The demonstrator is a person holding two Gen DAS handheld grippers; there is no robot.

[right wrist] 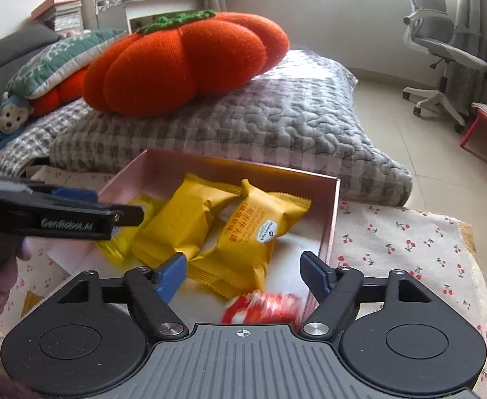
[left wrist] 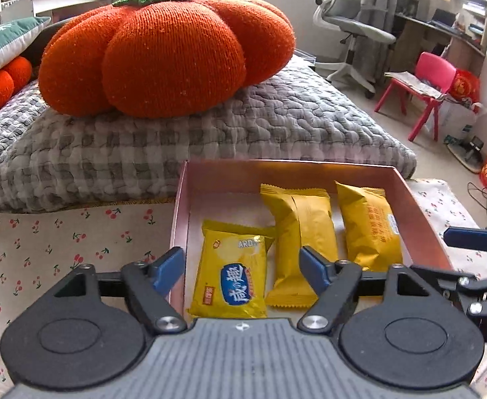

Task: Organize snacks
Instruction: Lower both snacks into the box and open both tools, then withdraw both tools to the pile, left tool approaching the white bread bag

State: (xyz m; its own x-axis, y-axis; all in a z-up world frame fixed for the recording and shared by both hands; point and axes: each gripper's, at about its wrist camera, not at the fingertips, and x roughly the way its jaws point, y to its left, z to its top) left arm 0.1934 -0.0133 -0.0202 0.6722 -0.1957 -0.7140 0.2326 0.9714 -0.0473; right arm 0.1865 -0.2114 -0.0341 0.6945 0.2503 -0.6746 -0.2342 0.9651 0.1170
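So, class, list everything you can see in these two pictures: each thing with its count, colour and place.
box: one, pink, open, on the cloth
yellow snack packets: three, inside the box
red packet: one, blurred, at the box's near edge below the right tongs
cherry-print cloth: one, cream, under the box
pumpkin cushion: one, orange with green top, on the quilt
quilt: one, grey, behind the box
monkey toy: one, blue, far left
office chair: one, grey and white, by the curtains
small chair: one, pink, on the right
left tongs: black, blue pads, open over the box
right tongs: same, open
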